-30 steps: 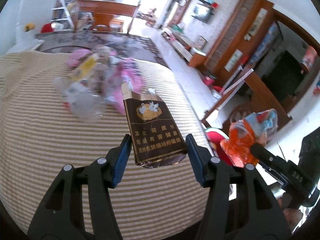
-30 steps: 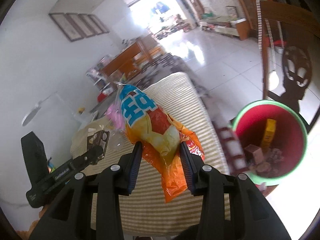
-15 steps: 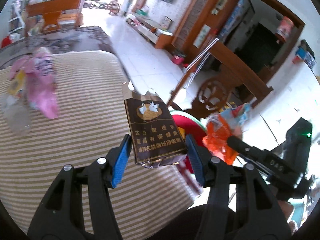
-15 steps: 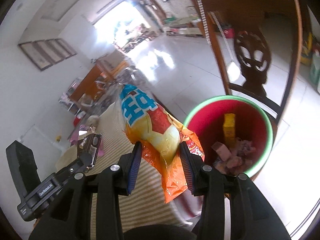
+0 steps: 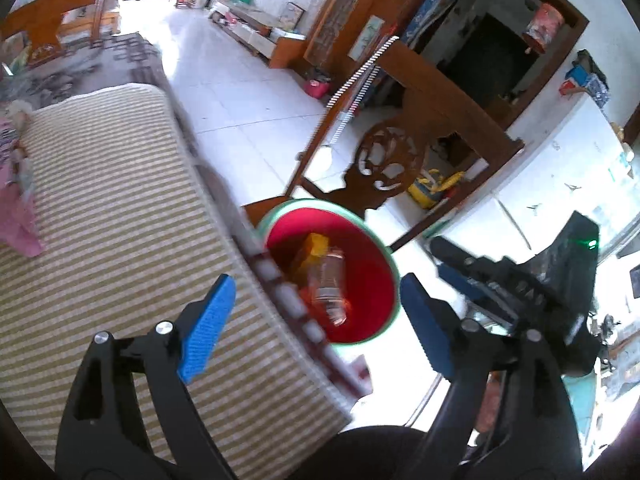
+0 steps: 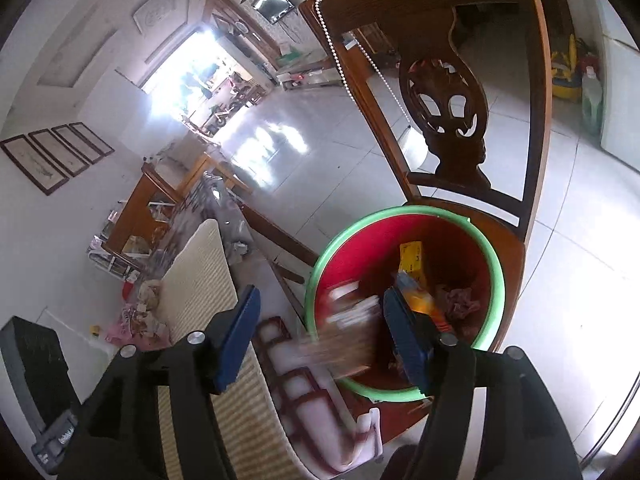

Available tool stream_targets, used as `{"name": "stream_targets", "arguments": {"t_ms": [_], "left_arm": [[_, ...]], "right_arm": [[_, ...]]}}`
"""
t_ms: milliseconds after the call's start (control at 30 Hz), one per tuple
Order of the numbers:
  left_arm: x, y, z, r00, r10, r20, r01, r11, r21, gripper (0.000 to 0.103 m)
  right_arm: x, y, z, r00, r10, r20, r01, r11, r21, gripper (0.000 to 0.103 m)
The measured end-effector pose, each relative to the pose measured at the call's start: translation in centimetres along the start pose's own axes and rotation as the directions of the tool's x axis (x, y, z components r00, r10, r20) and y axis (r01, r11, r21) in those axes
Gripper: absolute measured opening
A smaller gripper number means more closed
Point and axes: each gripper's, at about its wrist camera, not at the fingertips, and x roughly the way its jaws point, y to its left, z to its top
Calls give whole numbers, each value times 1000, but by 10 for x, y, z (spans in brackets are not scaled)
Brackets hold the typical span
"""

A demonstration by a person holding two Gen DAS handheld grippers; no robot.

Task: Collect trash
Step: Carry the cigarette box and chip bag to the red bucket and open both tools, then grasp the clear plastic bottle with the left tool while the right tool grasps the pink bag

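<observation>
A red bin with a green rim (image 5: 320, 202) (image 6: 400, 212) stands on a wooden chair beside the table. My left gripper (image 5: 316, 320) hovers over it; its jaws are opening and nothing is between them. A blurred brown cigarette pack (image 5: 327, 284) (image 6: 348, 332) is dropping into the bin. My right gripper (image 6: 320, 336) is also above the bin with its jaws opening. The orange chip bag (image 6: 420, 300) lies loose in the bin by its right finger. A yellow box (image 6: 412, 258) lies deeper inside.
The striped tablecloth (image 5: 100, 240) ends just left of the bin. Pink wrappers and other trash (image 5: 16, 200) (image 6: 132, 320) lie on the table's far side. The carved chair back (image 6: 444, 120) rises behind the bin, with tiled floor around it.
Both grippers swung from over the table to above the red bin and opened. The cigarette pack left the left jaws and the chip bag left the right jaws; both fell toward the bin.
</observation>
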Motion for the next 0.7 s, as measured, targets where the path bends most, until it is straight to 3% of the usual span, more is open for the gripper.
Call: {"name": "stream_targets", "arguments": {"t_ms": [67,167,233,300,400,467,600,700], "left_arm": [[-11,12,-4,998,45,35,-44,999,-24,82],[-35,48,-13,990,113,79,-102,986,-132,82],[-57,83,-19,978,178,105,-150,960,-237,81],[-76,115,-20,958,261,120,-210,922,-324,81],[-104,170,-24,923,367,111,-276,837,-473,80],[-118,204,-28,910,405,91,-290,777,-559,74],[-124,248,-30,885,464,36,-333,686,-647,73],[-123,275,-26,884,467,16,-317,626,-713,73]], "right_arm": [[-1,12,-4,999,40,-14,-40,999,-15,63],[0,44,-12,994,99,-44,-102,992,-68,63],[2,70,-20,983,160,-84,-169,980,-101,65],[6,96,-30,966,222,-133,-240,960,-143,70],[21,131,-53,942,265,-207,-308,926,-216,72],[34,148,-71,943,203,-264,-275,922,-274,72],[28,166,-85,958,171,-229,-254,875,-411,72],[32,165,-89,954,162,-251,-255,879,-403,73]]}}
